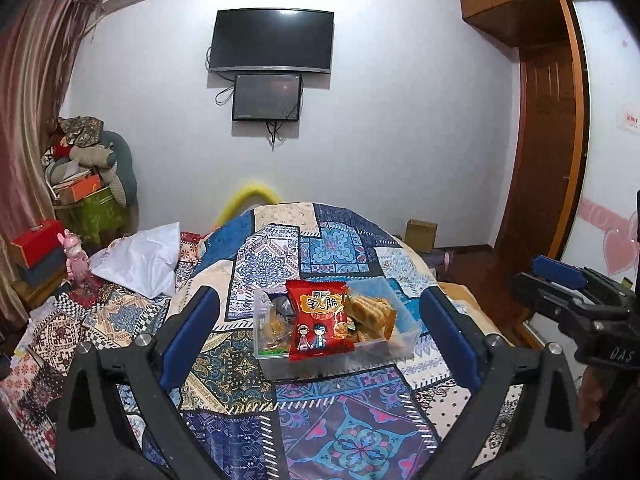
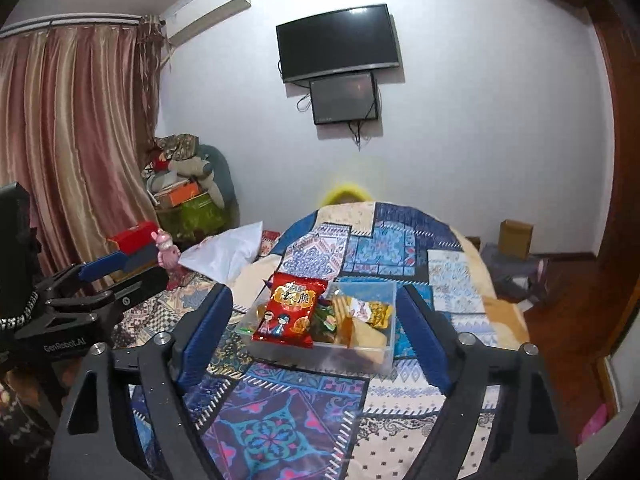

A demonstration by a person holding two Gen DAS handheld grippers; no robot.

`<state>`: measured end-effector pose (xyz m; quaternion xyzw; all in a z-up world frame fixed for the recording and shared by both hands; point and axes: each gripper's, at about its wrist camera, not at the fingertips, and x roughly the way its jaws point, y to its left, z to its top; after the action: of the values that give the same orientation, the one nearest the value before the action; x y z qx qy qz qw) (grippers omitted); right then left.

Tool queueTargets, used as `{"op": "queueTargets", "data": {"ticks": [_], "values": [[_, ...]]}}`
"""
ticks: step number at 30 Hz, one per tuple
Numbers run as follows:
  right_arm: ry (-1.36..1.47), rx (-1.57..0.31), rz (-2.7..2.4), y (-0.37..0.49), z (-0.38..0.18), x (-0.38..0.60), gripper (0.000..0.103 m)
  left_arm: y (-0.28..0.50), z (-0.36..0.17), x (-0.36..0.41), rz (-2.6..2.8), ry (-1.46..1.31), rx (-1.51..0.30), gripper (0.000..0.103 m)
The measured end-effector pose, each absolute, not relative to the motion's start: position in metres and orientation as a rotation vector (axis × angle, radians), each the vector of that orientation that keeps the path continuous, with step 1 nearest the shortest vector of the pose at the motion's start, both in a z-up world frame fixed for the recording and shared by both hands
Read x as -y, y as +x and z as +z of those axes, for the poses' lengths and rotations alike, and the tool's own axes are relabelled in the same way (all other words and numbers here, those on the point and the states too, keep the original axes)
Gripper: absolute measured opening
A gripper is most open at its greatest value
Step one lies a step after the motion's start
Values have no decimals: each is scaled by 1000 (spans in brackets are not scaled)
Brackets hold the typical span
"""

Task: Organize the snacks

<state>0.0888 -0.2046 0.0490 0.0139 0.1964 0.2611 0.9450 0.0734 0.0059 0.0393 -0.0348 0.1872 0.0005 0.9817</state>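
Observation:
A clear plastic box [image 1: 404, 340] [image 2: 384, 356] sits on the patchwork bedspread, filled with snack packets. A red snack bag [image 1: 320, 320] [image 2: 292, 312] lies on top at its left side, and yellow and orange packets [image 1: 370, 310] [image 2: 368, 310] fill the right side. My left gripper [image 1: 320, 332] stands open, raised above and short of the box, nothing between its blue pads. My right gripper [image 2: 316, 328] is open too, likewise held back from the box and empty. Each gripper shows at the edge of the other's view.
The bedspread [image 1: 340, 432] covers a bed that drops off at the right to a wooden floor [image 2: 568, 304]. A white pillow [image 1: 140, 260], a pink toy figure [image 1: 76, 256] and stacked boxes [image 1: 36, 248] lie at the left. Two screens [image 1: 272, 40] hang on the far wall.

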Motion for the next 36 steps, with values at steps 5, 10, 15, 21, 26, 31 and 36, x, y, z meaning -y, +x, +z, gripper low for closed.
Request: {"op": "queueTargets", "data": {"ticks": [5,10,15,21,26,31,36], "values": [[37,-405,532,87,49,204,87,66,39,-6,6,-80,-369,102],[46,-409,527,86,45,208,87,62,37,-5,8,-79,-371,102],[47,-411,528,84,42,208,87,61,35,-6,5,-81,-376,102],[49,-413,529,82,41,209,87,62,30,-4,2,-75,-384,102],[52,-416,532,81,40,208,87,63,29,-3,0,-80,-391,102],[52,-418,533,80,39,208,87,64,29,-3,0,-75,-388,102],[56,-426,535,81,37,206,87,63,28,-3,-2,-76,-391,102]]}}
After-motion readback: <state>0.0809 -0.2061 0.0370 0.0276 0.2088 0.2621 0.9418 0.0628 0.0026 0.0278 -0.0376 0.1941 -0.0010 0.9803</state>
